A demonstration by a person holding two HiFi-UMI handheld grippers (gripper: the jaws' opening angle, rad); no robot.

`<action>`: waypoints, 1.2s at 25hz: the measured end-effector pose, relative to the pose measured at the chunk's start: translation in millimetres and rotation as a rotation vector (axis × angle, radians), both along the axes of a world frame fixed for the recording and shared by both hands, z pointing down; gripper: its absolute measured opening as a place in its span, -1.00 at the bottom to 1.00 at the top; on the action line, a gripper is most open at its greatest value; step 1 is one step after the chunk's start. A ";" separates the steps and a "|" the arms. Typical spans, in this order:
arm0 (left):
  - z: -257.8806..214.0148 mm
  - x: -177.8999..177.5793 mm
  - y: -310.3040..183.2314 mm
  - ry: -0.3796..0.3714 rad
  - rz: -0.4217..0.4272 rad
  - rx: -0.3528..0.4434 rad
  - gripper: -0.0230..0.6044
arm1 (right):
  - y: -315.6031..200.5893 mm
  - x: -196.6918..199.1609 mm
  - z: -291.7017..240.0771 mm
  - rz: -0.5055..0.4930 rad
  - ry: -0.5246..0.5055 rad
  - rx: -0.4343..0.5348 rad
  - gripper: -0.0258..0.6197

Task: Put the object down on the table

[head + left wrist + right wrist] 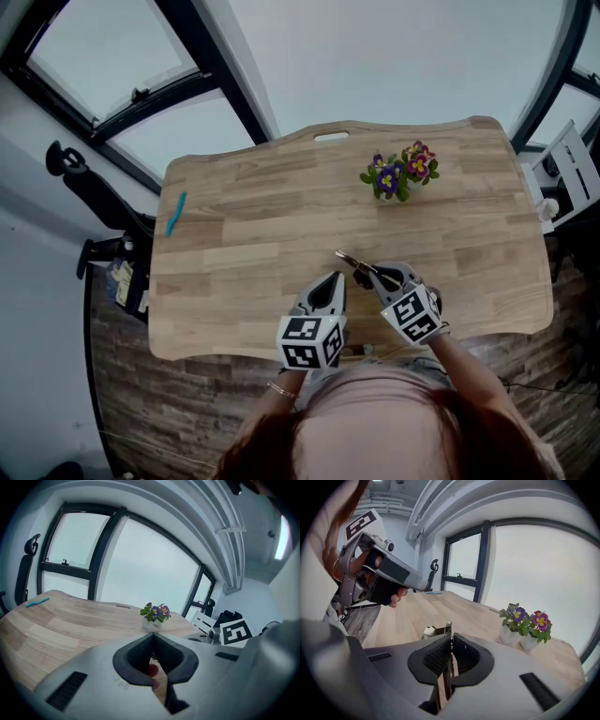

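**Head view:** right gripper (377, 275), fingers clenched on a thin metal object (354, 262). Its long axis runs forward-left from the fingertips over the counter (234, 244), with the left gripper (330, 287) just beside.
**Left gripper view:** fingers clenched, empty.
**Right gripper view:** metal object pinched edge-on, counter beneath.

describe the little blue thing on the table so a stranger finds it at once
Start at the wooden table. Go to its left edge in the head view, away from the flowers. The blue stick lies there alone, the only blue thing on the wood.
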State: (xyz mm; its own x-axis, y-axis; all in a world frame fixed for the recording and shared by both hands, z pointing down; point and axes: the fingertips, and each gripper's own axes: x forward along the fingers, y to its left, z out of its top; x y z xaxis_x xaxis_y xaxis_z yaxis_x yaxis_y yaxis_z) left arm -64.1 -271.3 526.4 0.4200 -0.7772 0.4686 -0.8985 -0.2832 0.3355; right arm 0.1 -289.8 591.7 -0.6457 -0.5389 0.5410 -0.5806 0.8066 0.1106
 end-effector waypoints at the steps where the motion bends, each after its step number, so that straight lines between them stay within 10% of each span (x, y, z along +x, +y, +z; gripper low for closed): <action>1: 1.1 0.2 0.0 0.001 -0.002 -0.003 -0.93 | 0.0 0.1 2.8 0.000 0.007 -0.002 -0.91; 30: 16.1 -10.7 -12.3 -0.024 -0.015 -0.056 -0.93 | -17.3 14.9 54.4 -0.008 0.158 0.014 -0.91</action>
State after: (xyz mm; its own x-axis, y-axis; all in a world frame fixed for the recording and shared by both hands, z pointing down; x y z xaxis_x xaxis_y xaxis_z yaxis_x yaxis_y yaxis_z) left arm -74.9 -283.5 542.4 0.3967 -0.7553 0.5217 -0.9104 -0.2513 0.3286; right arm 15.0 -307.1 646.1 -0.5575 -0.5419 0.6290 -0.5484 0.8092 0.2110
